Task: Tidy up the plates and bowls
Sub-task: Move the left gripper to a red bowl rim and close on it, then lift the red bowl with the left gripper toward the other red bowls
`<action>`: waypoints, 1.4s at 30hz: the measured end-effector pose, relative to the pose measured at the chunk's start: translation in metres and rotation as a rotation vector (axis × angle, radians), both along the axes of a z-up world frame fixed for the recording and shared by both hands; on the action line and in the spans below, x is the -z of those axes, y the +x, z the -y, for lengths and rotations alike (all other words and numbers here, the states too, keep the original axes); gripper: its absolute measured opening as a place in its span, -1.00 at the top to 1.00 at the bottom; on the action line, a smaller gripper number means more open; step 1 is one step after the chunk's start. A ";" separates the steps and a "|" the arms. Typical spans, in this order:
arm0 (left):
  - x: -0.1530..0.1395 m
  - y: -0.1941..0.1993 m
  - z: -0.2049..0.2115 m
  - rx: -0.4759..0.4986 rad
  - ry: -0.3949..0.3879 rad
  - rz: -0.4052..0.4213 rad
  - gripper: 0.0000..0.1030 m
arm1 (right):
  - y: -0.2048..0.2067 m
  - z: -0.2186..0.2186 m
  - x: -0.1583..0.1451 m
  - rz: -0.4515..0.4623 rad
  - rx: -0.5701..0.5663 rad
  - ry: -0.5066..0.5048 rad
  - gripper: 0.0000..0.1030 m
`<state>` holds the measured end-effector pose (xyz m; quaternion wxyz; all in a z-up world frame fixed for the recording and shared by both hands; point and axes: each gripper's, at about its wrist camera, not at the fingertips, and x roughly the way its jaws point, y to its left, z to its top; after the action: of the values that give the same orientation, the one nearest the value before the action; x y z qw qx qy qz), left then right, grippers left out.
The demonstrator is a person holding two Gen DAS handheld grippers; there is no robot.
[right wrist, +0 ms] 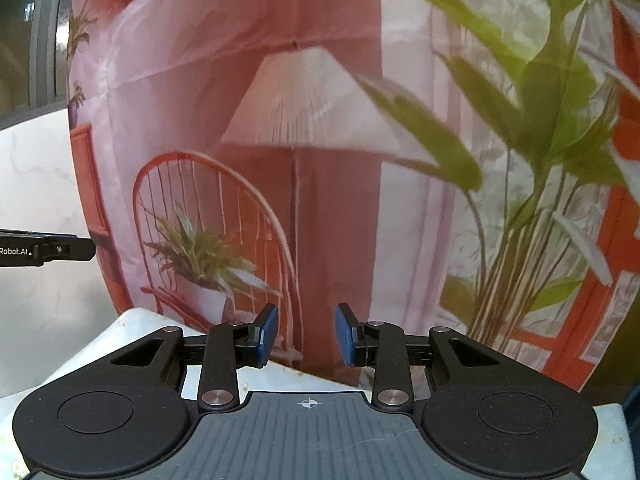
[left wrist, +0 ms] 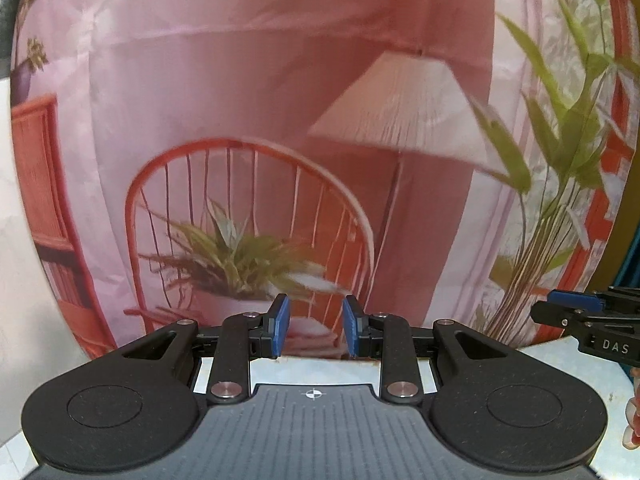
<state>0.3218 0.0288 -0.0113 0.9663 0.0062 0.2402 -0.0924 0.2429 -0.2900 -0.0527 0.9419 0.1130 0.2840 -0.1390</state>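
No plate or bowl shows in either view. In the left wrist view my left gripper [left wrist: 316,326] stands open, with a clear gap between its blue pads [left wrist: 282,320] and nothing in it. My right gripper [right wrist: 306,334] is open in the same way, its blue pads [right wrist: 268,330] apart and bare. Both hang over the far edge of a pale table [left wrist: 560,364] and face a printed cloth. The right gripper [left wrist: 560,306] also pokes in at the right edge of the left wrist view. The left gripper [right wrist: 60,248] shows at the left edge of the right wrist view.
A pink cloth backdrop [left wrist: 280,100] printed with a red chair, a lamp and green plants hangs just behind the table [right wrist: 132,328]. A white marbled wall [right wrist: 36,184] lies to its left. Part of a person's hand [left wrist: 632,420] shows at the right edge.
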 end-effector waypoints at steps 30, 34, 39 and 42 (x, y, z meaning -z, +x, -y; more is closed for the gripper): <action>0.183 0.011 -0.009 -0.023 -0.183 -0.411 0.41 | 0.047 -0.044 0.154 -0.291 -0.088 0.238 0.35; 0.189 0.009 -0.006 -0.022 -0.204 -0.423 0.42 | 0.048 -0.047 0.160 -0.306 -0.103 0.246 0.38; 0.192 0.007 -0.003 0.012 -0.220 -0.417 0.62 | 0.048 -0.052 0.161 -0.305 -0.121 0.258 0.50; 0.188 0.005 -0.002 0.011 -0.204 -0.403 0.62 | 0.048 -0.056 0.160 -0.304 -0.135 0.264 0.56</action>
<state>0.3264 0.0307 -0.1993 0.8940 -0.1090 0.4175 -0.1208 0.2908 -0.2337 -0.2127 0.8725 0.1939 0.4454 -0.0526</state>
